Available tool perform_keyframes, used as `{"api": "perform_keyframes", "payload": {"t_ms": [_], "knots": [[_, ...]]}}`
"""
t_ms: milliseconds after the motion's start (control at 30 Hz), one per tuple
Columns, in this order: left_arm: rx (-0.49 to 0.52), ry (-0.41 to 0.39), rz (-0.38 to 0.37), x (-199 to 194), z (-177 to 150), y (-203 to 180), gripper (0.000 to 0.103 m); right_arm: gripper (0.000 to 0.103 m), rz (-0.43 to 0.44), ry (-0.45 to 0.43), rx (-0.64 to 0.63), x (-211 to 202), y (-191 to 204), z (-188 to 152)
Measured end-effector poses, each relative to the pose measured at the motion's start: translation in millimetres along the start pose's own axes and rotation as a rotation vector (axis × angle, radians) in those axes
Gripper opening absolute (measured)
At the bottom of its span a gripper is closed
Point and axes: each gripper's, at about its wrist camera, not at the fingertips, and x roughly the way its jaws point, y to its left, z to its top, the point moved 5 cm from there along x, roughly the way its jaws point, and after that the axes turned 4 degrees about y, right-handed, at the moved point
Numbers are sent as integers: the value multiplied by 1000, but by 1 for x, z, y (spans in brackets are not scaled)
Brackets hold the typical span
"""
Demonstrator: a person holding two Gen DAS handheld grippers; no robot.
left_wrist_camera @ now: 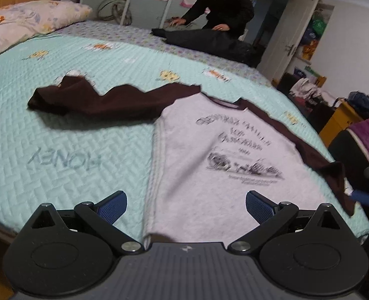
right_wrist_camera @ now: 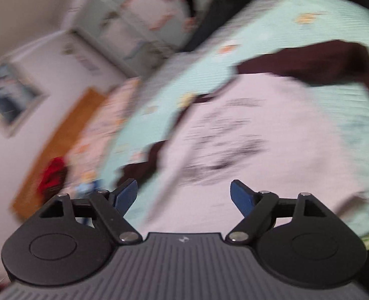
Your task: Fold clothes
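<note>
now | left claw [left_wrist_camera: 186, 207] agape over shirt [left_wrist_camera: 224, 155] | right claw [right_wrist_camera: 183, 196] agape (blurred)

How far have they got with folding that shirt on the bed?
Barely started. The shirt lies spread face-up on the bedspread, one brown sleeve stretched out sideways, no fold made. In hand: nothing; the left gripper and right gripper are open above it. Both sleeves and the body remain to fold.

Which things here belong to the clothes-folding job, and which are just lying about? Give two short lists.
Belongs to the job:
- raglan shirt, spread flat on the bedspread
- left gripper, open
- right gripper, open

Just lying about:
- pillow
- dark garment handled by another person
- red cloth
</note>
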Motion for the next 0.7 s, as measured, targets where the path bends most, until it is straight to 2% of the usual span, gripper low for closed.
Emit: {"api": "perform_keyframes", "payload": {"t_ms": [100, 133, 233, 333, 400, 433, 467, 500, 533, 600, 700], "knots": [[51, -3, -37, 5, 10, -20, 102, 83, -99, 7, -29, 10, -10, 6], [81, 1, -54, 10, 12, -30, 102, 83, -98, 6, -52, 13, -8, 9], [177, 33, -112, 32, 14, -61, 102, 84, -7, 37, -104, 28, 7, 8], [210, 148, -93, 74, -1, -69, 102, 84, 55, 142, -72, 57, -10, 0], [199, 277, -83, 100, -25, -63, 99, 83, -30, 231, 1, 70, -44, -20], [188, 338, -87, 107, -39, -61, 98, 81, -47, 229, 4, 66, -49, -22], [186, 387, -95, 111, -54, -60, 98, 58, -63, 226, 7, 62, -53, -24], [213, 393, -104, 109, -64, -61, 101, 45, -80, 224, 9, 57, -58, -27], [258, 382, -102, 104, -70, -64, 101, 38, -97, 221, 12, 53, -62, -29], [321, 380, -103, 96, -76, -70, 100, 38, -130, 217, 17, 44, -72, -33], [281, 323, -160, 81, -59, -72, 96, 41, -180, 209, 26, 31, -85, -40]]}}
